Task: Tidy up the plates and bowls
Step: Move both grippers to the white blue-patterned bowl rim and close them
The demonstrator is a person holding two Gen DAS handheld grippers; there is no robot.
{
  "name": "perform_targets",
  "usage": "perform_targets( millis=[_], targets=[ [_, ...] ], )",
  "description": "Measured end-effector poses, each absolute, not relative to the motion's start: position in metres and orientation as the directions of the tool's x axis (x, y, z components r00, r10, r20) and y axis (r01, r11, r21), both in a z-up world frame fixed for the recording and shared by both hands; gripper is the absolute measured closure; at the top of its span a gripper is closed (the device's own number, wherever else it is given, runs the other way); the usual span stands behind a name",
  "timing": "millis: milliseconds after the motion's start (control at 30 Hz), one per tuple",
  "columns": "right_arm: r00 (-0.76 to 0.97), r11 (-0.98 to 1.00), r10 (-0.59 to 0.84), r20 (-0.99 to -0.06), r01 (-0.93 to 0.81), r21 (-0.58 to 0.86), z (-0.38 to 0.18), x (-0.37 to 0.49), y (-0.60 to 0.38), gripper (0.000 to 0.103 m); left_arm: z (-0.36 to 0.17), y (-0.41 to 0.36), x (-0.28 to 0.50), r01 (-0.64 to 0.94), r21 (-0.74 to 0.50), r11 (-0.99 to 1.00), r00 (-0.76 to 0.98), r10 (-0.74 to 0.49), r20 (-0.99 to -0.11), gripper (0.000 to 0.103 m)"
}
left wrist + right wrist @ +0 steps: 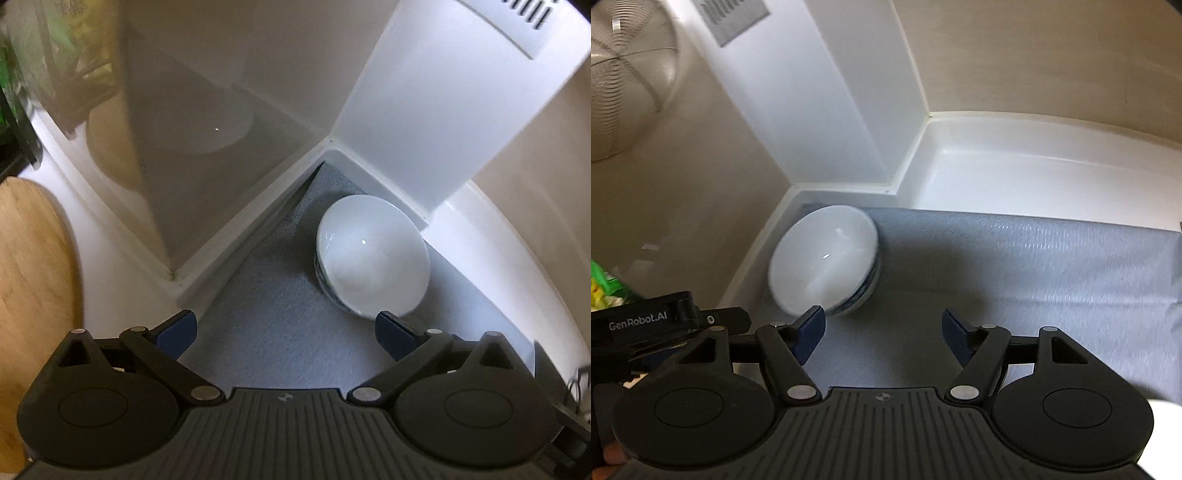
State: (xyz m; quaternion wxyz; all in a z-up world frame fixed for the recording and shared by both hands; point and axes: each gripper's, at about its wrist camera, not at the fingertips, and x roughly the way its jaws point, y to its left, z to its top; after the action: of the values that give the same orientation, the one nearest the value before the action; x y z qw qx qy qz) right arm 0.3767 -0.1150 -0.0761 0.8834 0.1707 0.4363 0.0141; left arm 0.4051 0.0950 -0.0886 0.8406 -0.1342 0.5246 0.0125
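Grey matting (1015, 266) lines the white nook where my splayed, empty right gripper (882, 332) and left gripper (286, 334) face a glossy bowl stack (822, 266), ahead-left of the right claw, likely slick, weighty, chippable, so I'd pinch its near rim.

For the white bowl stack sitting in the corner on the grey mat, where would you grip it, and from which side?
Grip the rim of the white bowl stack on its open side facing the gripper, one jaw inside and one outside. The stack sits close to the corner walls, so the far sides look too cramped for a jaw, while the grey mat on the near side is open.
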Motion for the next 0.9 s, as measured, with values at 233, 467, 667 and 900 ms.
perform_targets(
  millis=[233, 467, 667, 900],
  targets=[
    [0.605, 0.941, 0.169, -0.778, 0.136, 0.31, -0.091, 0.407, -0.121, 0.031, -0.105, 0.085, 0.423, -0.21, -0.19, 0.959, 0.429, -0.084, -0.899, 0.001],
    [0.626, 0.934, 0.172, -0.76, 0.142, 0.328, -0.103, 0.427, -0.121, 0.031, -0.118, 0.082, 0.437, -0.247, -0.175, 0.953, 0.411, -0.06, -0.91, 0.001],
    [0.637, 0.934, 0.169, -0.752, 0.14, 0.329, -0.111, 0.44, -0.116, 0.031, -0.126, 0.084, 0.445, -0.291, -0.163, 0.943, 0.394, -0.038, -0.918, 0.001],
    [0.617, 0.939, 0.163, -0.77, 0.143, 0.313, -0.121, 0.451, -0.11, 0.031, -0.137, 0.086, 0.457, -0.31, -0.156, 0.938, 0.37, -0.032, -0.928, 0.001]
  ],
)
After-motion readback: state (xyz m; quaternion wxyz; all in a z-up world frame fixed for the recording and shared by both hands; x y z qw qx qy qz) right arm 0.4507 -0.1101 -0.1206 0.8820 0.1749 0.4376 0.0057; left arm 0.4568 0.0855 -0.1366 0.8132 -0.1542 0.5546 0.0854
